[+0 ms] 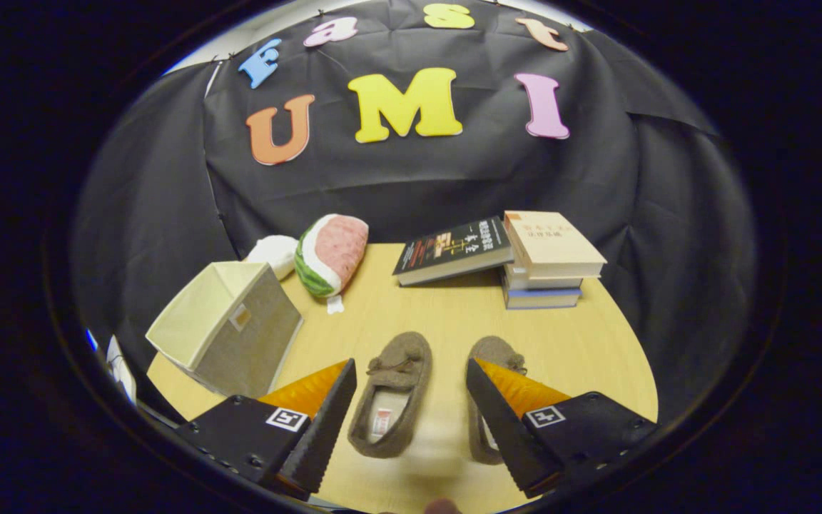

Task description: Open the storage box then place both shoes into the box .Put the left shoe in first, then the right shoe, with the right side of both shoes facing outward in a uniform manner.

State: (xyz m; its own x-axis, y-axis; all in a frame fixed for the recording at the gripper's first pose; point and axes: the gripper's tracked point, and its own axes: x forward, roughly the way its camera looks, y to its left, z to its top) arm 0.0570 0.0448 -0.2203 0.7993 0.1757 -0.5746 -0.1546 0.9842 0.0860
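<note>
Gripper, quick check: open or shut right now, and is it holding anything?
Gripper: open, holding nothing; the left shoe lies between its fingers, untouched, and the right shoe sits partly behind the right finger.

Right shoe (496, 357) half hidden behind one finger of the tongs (411, 378), white plush (273, 253) partly behind watermelon plush (331, 253)

The two shoes (392, 392) are grey-brown felt with a paler inside, and the storage box (229, 325) is beige-grey cloth with a cream lid and a small pale tag. The gripper (411, 407) has black fingers with orange upper faces and a white square with a black mark on each. The table (582, 343) is light wood, the plush toy (331, 255) is pink, white and striped green, one book (454, 250) has a black cover, and the top book of the stack (550, 246) is cream.
</note>
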